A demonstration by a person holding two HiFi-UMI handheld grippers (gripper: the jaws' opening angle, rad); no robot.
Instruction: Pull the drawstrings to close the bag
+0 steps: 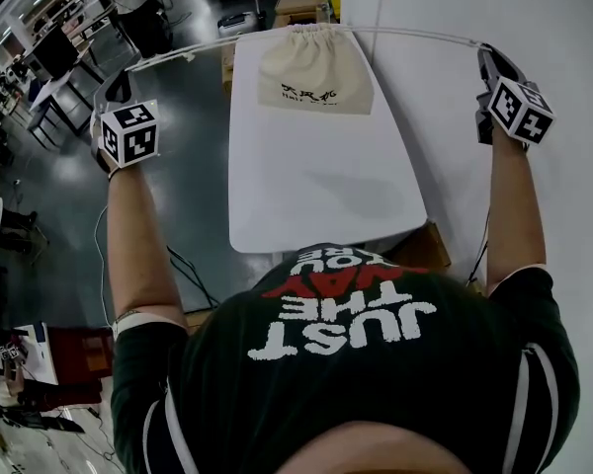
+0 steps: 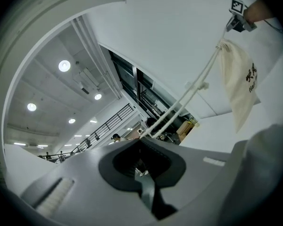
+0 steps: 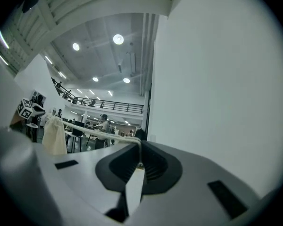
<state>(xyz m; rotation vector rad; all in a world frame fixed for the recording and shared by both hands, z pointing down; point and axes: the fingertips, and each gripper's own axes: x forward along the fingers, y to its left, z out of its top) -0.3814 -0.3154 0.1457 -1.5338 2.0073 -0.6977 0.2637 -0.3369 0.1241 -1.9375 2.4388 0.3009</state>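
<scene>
A cream cloth bag [image 1: 314, 67] with black print hangs over the far end of the white table [image 1: 326, 191], its mouth gathered tight. White drawstrings run taut from it to both sides. My left gripper [image 1: 122, 75] is shut on the left drawstring [image 1: 193, 50], out past the table's left edge. My right gripper [image 1: 485, 50] is shut on the right drawstring [image 1: 415, 34], near the wall. In the left gripper view two cords [image 2: 184, 100] lead from the closed jaws to the bag [image 2: 238, 79]. In the right gripper view one cord [image 3: 94, 132] leads from the jaws to the bag [image 3: 54, 135].
Cardboard boxes [image 1: 301, 6] stand beyond the table's far end, and another box [image 1: 425, 250] sits under its near right corner. A white wall [image 1: 553, 28] runs along the right. Desks and chairs [image 1: 49, 77] fill the floor at the left, with a cable [image 1: 183, 265] on the floor.
</scene>
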